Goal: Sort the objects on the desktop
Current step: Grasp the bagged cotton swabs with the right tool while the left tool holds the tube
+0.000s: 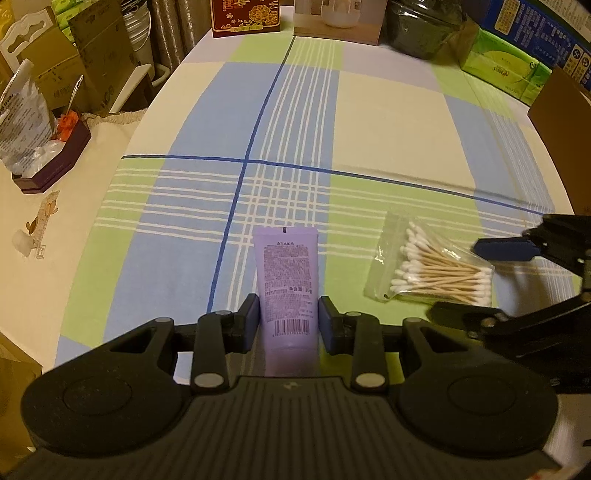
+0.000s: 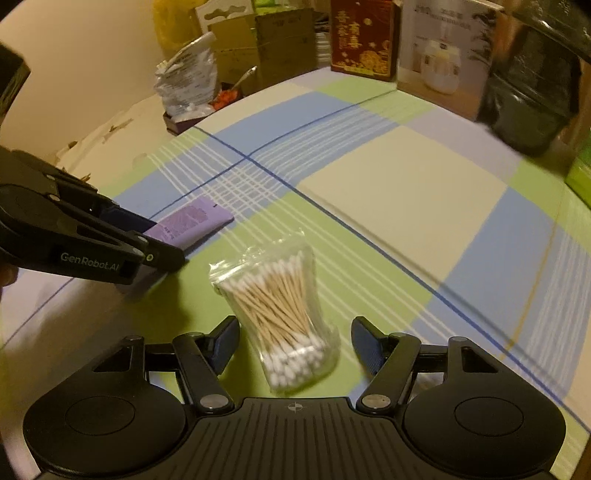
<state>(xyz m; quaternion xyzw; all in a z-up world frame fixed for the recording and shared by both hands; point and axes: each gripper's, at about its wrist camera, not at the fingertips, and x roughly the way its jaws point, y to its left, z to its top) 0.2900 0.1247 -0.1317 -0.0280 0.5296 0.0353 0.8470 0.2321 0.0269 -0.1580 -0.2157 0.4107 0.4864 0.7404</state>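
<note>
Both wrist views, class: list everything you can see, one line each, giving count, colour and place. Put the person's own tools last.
Tube: one, purple, lying on the cloth between the left tool's fingers.
Bag of cotton swabs: one, clear bag, white tips on wooden sticks, right of the tube.
Tablecloth: one, blue, green and cream checks, covering the table.
Red box: one, red with gold, far edge.
White box: one, pale, beside the red box.
Dark tray: one, purple-brown, far left.
Left tool: one, black, fingers either side of the tube.
Right tool: one, black, open around the swabs.
</note>
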